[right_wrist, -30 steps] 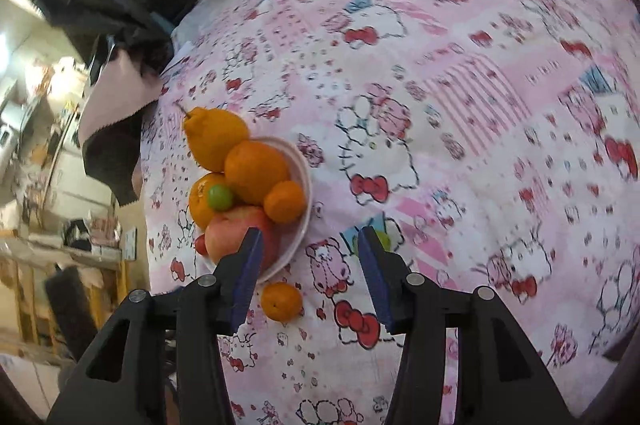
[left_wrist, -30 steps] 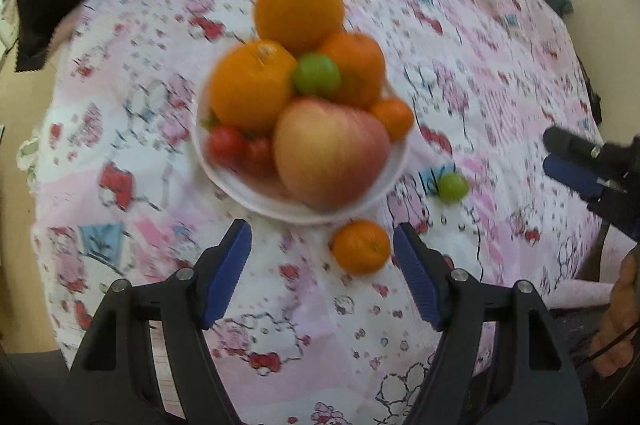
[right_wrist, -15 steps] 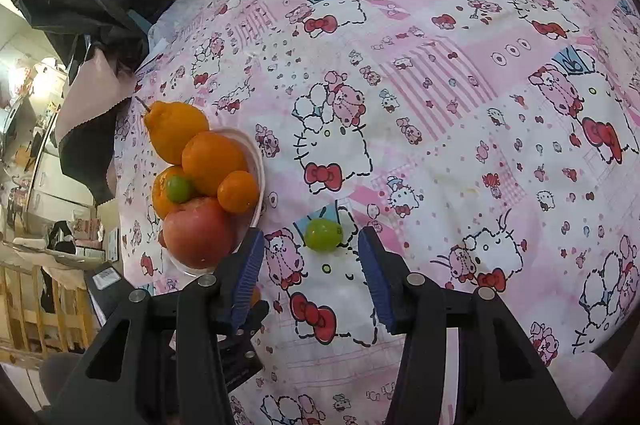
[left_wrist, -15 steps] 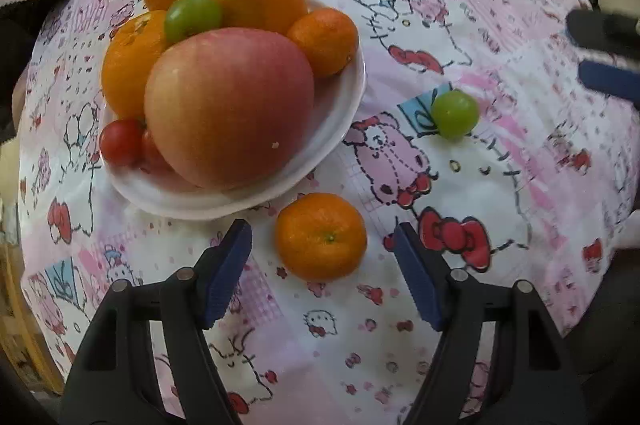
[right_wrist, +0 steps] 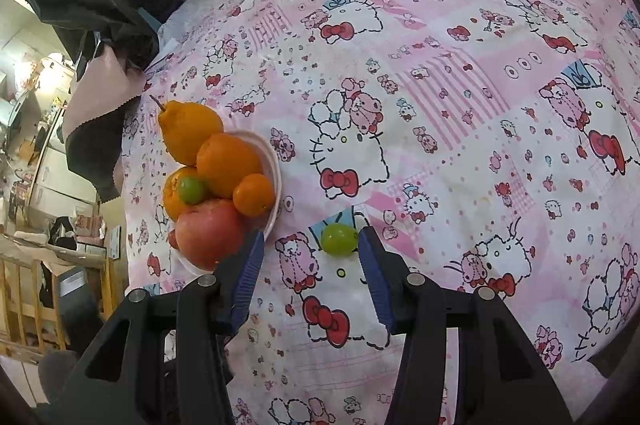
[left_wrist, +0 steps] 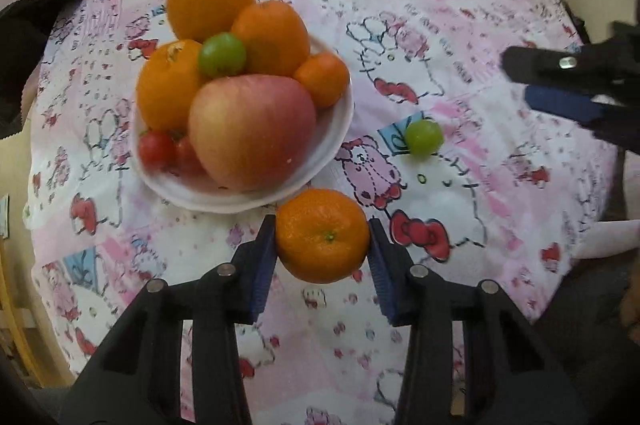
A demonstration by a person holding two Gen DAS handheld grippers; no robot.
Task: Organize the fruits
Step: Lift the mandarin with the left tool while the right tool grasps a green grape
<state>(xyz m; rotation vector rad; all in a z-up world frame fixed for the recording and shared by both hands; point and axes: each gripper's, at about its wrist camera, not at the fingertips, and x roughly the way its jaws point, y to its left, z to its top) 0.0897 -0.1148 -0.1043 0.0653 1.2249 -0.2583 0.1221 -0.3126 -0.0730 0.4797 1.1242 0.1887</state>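
left gripper (left_wrist: 322, 237) jaws clamped against mandarin (left_wrist: 322, 235); right gripper (right_wrist: 311, 249) jaws spread around grape (right_wrist: 339, 239)

left wrist: low and close, facing the white plate (left_wrist: 340, 129) | right wrist: higher, farther back, plate at its left | shared: plate, green fruit (left_wrist: 423, 137) beside it

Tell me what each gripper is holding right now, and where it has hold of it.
The left gripper clasps the loose mandarin by its two opposite sides. The right gripper holds nothing; its jaws stand open around the green grape.
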